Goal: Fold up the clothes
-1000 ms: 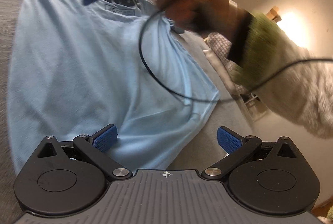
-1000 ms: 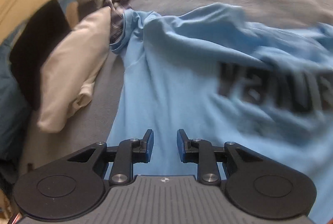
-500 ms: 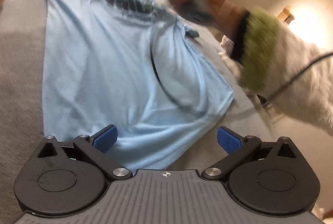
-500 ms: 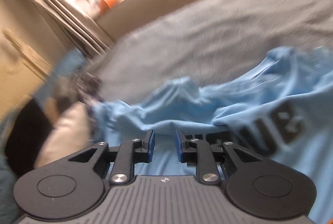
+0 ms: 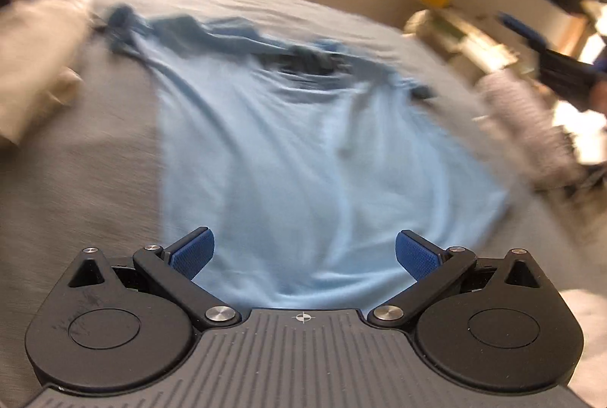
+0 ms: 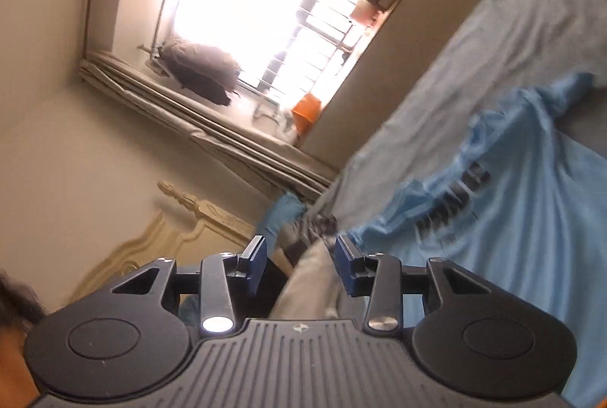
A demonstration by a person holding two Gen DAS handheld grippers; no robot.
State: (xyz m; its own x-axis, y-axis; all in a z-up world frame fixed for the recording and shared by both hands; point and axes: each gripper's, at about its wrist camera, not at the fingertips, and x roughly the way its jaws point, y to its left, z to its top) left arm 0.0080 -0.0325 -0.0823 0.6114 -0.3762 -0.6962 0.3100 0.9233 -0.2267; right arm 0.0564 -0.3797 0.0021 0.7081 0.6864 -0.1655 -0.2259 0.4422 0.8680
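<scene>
A light blue T-shirt [image 5: 303, 142] with dark lettering lies spread on the grey bed [image 5: 76, 188], hem toward me, its upper part bunched and wrinkled. My left gripper [image 5: 302, 253] is wide open and empty, just above the hem. My right gripper [image 6: 299, 258] is open and empty, lifted off the bed and tilted toward the window; the shirt [image 6: 531, 218] shows at its right. The right gripper [image 5: 561, 40] also appears blurred at the far right of the left wrist view.
A white pillow [image 5: 34, 66] lies at the bed's left, with other clothes at the right edge [image 5: 531, 127]. A window [image 6: 265, 10], curtain [image 6: 197, 120] and carved headboard [image 6: 170, 229] show in the right wrist view.
The right gripper has lifted away from the shirt, swung up toward the window and opened wider. The left view has tilted up to take in the whole shirt.
</scene>
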